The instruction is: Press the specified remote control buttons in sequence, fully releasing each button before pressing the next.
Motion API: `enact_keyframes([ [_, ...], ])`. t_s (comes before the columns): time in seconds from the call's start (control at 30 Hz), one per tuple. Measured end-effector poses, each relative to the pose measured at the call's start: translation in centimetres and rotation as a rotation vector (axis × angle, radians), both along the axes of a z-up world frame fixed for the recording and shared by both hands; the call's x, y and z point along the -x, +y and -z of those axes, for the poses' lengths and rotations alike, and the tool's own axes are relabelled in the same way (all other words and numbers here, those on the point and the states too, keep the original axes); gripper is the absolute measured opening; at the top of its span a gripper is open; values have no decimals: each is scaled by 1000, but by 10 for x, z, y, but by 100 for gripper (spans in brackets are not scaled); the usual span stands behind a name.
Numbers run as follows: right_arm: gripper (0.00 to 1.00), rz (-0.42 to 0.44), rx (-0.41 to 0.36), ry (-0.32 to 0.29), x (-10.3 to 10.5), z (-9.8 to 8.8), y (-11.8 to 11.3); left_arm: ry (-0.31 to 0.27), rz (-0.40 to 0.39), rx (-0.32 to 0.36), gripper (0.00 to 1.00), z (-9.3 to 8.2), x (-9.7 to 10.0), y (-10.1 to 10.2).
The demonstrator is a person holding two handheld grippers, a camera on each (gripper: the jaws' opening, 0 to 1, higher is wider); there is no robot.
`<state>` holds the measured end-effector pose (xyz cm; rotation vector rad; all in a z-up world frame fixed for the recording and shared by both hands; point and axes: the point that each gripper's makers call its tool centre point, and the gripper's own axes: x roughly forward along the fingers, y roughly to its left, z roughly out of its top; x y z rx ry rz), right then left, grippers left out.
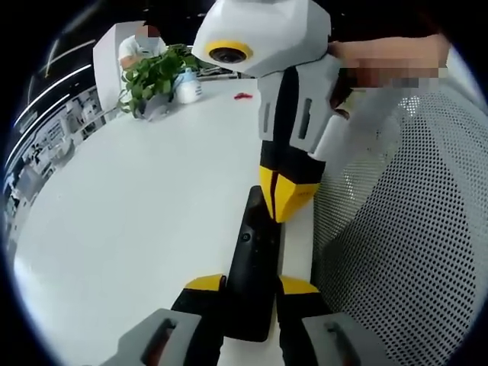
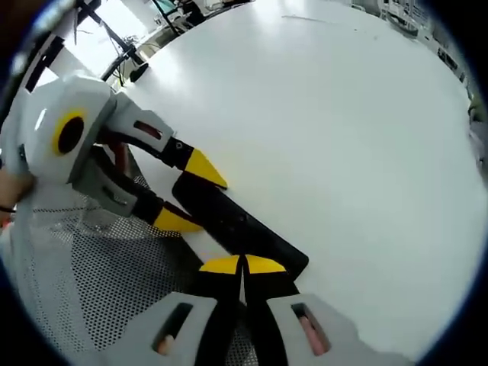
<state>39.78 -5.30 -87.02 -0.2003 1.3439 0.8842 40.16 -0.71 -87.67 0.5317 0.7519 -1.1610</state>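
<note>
Behind remote (image 1: 252,267), left gripper view: plant (image 1: 156,76), bottle (image 1: 188,85).

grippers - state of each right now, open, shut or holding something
Left tool: shut on the black remote, gripping it by its sides.
Right tool: shut, tips together on the remote's end.

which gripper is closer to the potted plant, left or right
Right. In the left gripper view, the right gripper reaches further up the table toward the potted plant, tips on the remote; the left gripper holds its near end.
</note>
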Motion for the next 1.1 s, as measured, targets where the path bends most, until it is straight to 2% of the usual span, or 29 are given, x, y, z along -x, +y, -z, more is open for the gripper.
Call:
enact_keyframes([
  [0.07, 0, 85, -37, 72, 0, 0, -2, 0, -3, -4, 26, 0, 2, 0],
  [0.13, 0, 98, -49, 107, -2, 0, -4, 0, -9, -7, 26, 0, 3, 0],
  [0.4, 0, 38, 13, 123, -6, 4, -1, 15, -53, -30, 25, 0, 3, 1],
  [0.57, 0, -3, 73, 110, -4, 4, -1, 26, -74, -76, 25, 0, 3, 0],
  [0.73, 0, -3, 65, 63, -3, 3, -2, 9, -108, -52, 26, 0, 4, 3],
  [0.93, 0, -7, 76, 80, -3, 2, -3, 20, -107, -53, 26, 0, 4, 2],
  [1.1, 0, 25, 76, 107, -4, 3, -4, 21, -102, -54, 26, 0, 4, 2],
])
